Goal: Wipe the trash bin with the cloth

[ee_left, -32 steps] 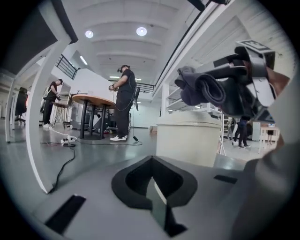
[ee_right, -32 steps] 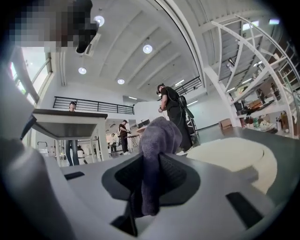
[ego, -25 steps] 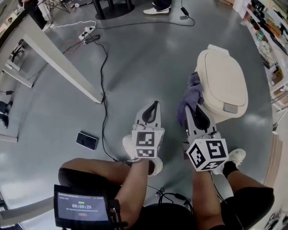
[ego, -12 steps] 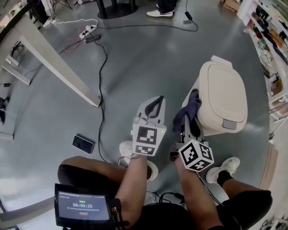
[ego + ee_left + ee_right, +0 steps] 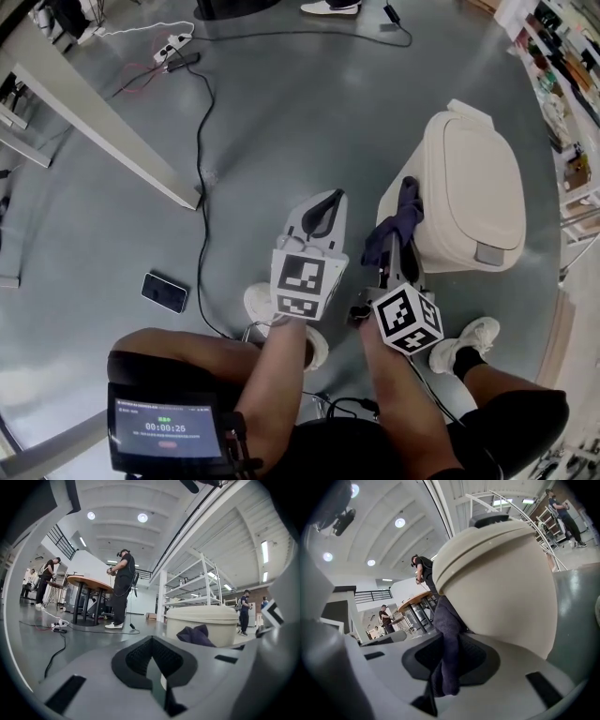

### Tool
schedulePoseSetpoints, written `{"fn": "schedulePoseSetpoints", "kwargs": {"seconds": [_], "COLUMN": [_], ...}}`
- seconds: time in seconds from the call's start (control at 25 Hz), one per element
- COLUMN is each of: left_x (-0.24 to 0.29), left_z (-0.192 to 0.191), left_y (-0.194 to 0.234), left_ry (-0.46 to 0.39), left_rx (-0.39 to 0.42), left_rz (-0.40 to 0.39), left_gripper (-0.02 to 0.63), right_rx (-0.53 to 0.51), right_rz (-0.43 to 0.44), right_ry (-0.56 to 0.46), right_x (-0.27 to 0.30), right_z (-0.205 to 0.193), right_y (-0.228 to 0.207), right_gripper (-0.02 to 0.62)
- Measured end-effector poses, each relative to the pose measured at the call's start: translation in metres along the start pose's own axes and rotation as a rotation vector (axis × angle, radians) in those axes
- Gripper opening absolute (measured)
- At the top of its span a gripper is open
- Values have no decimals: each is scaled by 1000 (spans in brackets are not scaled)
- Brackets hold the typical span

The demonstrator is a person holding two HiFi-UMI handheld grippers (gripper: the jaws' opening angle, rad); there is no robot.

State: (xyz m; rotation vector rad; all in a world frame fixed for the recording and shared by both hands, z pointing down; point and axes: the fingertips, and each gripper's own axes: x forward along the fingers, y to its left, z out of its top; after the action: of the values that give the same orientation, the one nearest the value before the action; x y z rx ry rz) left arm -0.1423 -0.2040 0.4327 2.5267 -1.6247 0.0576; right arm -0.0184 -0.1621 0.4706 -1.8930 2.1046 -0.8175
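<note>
A cream trash bin [image 5: 469, 187] with a closed lid stands on the grey floor at the right. My right gripper [image 5: 397, 246] is shut on a dark purple cloth [image 5: 397, 225], which is pressed against the bin's left side wall. In the right gripper view the cloth [image 5: 449, 639] hangs between the jaws against the bin's [image 5: 501, 588] curved wall. My left gripper [image 5: 322, 212] is shut and empty, held to the left of the bin and apart from it. In the left gripper view the bin [image 5: 202, 620] and the cloth [image 5: 194, 634] lie ahead to the right.
A black cable [image 5: 202, 141] runs across the floor to a power strip [image 5: 176, 52]. A phone [image 5: 164, 292] lies on the floor at the left. A table's leg [image 5: 94, 117] crosses the upper left. Shelves [image 5: 562, 66] line the right. People [image 5: 123, 588] stand in the distance.
The bin and both grippers sit a little lower and further right in the head view. The cloth stays pressed on the bin's left side, slightly further down. Left gripper still shut and empty.
</note>
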Motion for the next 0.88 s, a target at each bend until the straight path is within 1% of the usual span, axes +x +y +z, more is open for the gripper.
{"fn": "schedulePoseSetpoints", "kwargs": {"seconds": [0.28, 0.52, 0.68, 0.88], "left_x": [-6, -5, -4, -6], "left_z": [-13, -28, -49, -64], "left_y": [9, 9, 23, 28], "left_ry": [14, 33, 46, 76], "left_rx": [-23, -22, -44, -68], "left_rz": [-2, -28, -40, -39], "left_gripper": [0, 0, 0, 0], "right_rx": [18, 52, 49, 41], "right_rz": [-92, -182, -204, -209], "right_ry": [78, 132, 169, 188], "right_x": [8, 17, 29, 31], "right_z": [-43, -85, -116, -125], "right_y": [-28, -59, -72, -78], "right_gripper": [87, 87, 87, 87]}}
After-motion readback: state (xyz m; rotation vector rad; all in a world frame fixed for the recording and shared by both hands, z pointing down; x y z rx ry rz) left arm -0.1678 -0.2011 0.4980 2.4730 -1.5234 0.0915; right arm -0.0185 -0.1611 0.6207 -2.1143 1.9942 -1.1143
